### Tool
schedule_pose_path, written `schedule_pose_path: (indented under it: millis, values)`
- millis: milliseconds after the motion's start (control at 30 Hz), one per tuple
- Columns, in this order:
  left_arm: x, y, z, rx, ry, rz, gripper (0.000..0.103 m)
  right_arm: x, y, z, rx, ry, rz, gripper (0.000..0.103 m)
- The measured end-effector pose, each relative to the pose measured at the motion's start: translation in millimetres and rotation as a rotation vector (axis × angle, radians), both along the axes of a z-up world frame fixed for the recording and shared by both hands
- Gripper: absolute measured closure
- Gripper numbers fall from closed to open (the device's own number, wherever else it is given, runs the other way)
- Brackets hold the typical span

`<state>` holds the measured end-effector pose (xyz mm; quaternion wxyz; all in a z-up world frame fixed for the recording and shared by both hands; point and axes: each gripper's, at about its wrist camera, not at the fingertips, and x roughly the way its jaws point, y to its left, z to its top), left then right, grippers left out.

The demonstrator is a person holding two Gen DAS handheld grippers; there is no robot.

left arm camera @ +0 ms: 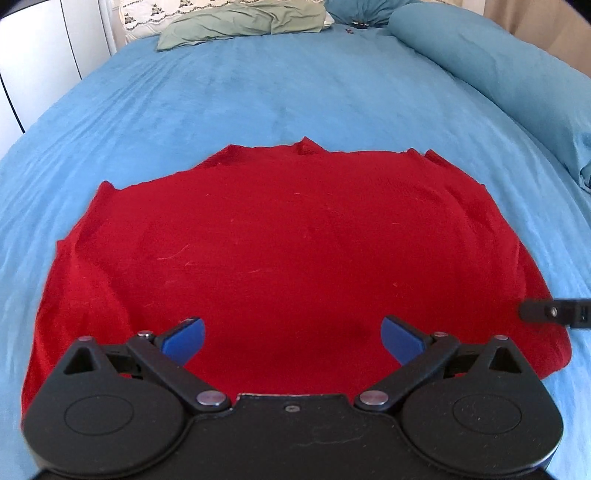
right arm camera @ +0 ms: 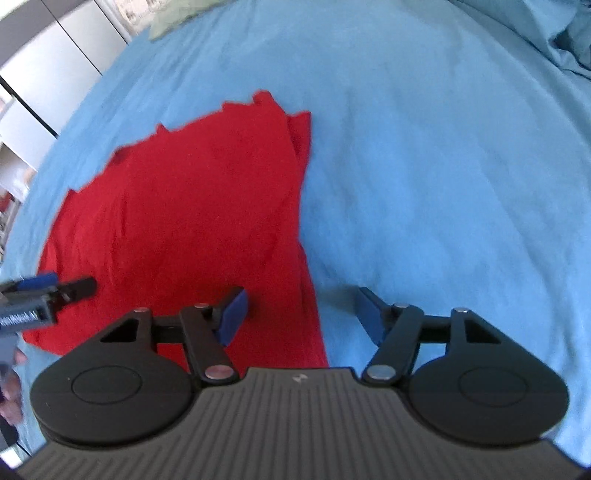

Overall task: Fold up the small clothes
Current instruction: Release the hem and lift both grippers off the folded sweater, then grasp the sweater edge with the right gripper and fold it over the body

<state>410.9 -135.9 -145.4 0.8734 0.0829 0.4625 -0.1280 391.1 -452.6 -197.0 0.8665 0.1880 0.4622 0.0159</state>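
Note:
A red garment (left arm camera: 295, 251) lies spread flat on the blue bed sheet (left arm camera: 258, 92), with its right side folded in. My left gripper (left arm camera: 293, 338) is open and empty, hovering over the garment's near edge. The garment also shows in the right wrist view (right arm camera: 192, 221). My right gripper (right arm camera: 301, 314) is open and empty, straddling the garment's right edge, its left finger over the red cloth and its right finger over the sheet. A tip of the right gripper shows at the right edge of the left wrist view (left arm camera: 554, 314). The left gripper shows at the left in the right wrist view (right arm camera: 44, 291).
A green pillow (left arm camera: 243, 22) and a patterned white pillow (left arm camera: 147, 18) lie at the bed's far end. A rolled blue duvet (left arm camera: 498, 70) runs along the right side. White cupboards (left arm camera: 44, 62) stand to the left of the bed.

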Motion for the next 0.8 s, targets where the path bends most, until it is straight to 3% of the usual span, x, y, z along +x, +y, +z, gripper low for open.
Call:
schedule_pose_path:
  millis: [367,433,500,700,800]
  values:
    - [11,-11,-9,0.009,-0.032,0.034,0.000,43,-1,-11,0.095,-0.040,0.085,0.023]
    - [16,-8,-12,0.016,-0.031,0.057,0.000,48,-1,-9,0.101,-0.046,0.089,0.033]
    - [21,-3,-15,0.021,-0.037,0.074,0.000,55,-1,-9,0.108,-0.046,0.094,0.051]
    - [35,13,-31,0.026,-0.004,0.109,0.000,62,16,5,0.015,-0.049,0.133,0.074]
    - [41,13,-37,0.033,0.012,0.100,0.000,61,30,28,-0.014,-0.075,0.136,0.076]
